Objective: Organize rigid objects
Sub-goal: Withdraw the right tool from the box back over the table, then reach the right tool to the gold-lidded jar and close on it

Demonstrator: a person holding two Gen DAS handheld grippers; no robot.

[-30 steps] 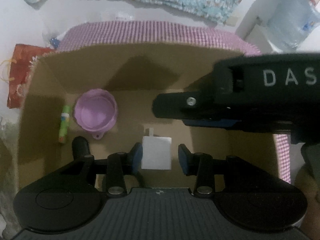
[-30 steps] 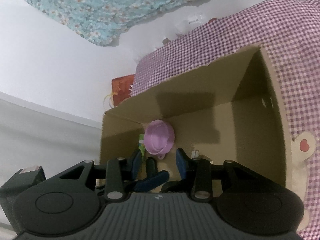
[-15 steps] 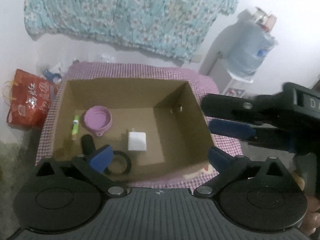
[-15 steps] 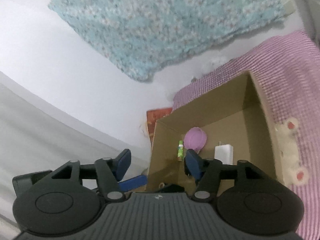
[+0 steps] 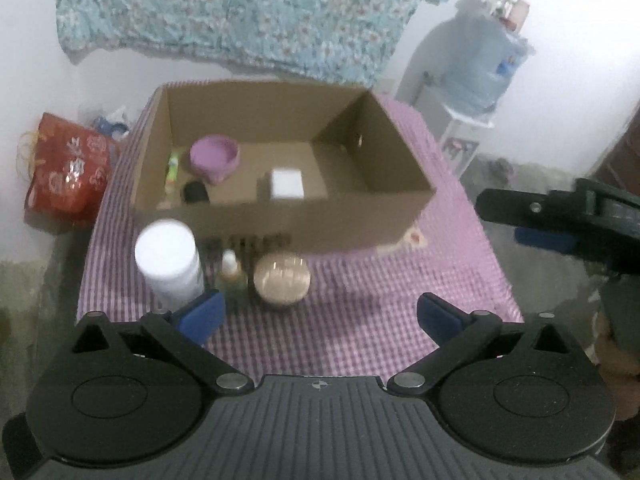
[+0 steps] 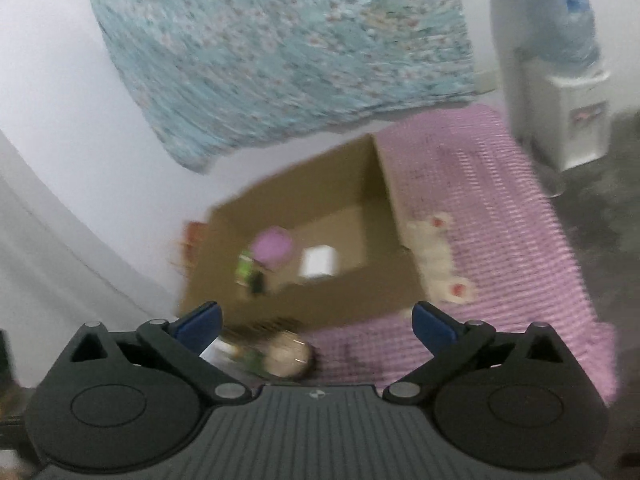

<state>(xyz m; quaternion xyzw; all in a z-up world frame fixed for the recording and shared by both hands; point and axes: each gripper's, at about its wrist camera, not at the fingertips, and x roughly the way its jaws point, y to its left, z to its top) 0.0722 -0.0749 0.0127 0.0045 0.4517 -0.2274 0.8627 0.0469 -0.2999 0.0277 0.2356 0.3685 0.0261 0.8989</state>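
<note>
An open cardboard box (image 5: 280, 216) stands on the purple checked cloth (image 5: 360, 300). Inside it lie a purple cup (image 5: 214, 156), a white block (image 5: 286, 184), a green tube (image 5: 173, 168) and a small black item (image 5: 195, 193). In front of the box stand a white bottle (image 5: 168, 256), a small dropper bottle (image 5: 232, 276) and a round jar (image 5: 282, 278). My left gripper (image 5: 320, 314) hangs open and empty above the cloth, near the jar. My right gripper (image 6: 316, 322) is opening with nothing between its jaws; its view is blurred and shows the box (image 6: 360, 292) and jar (image 6: 288, 354).
A red bag (image 5: 64, 168) sits left of the table. A water dispenser (image 5: 480, 80) stands at the back right. A floral cloth (image 5: 240, 12) hangs on the wall behind. The right gripper (image 5: 504, 222) reaches in from the right edge of the left wrist view.
Both grippers have backed up and out of the box. The left one let go of the white block, which stays in the box. Both pairs of jaws spread wide.
</note>
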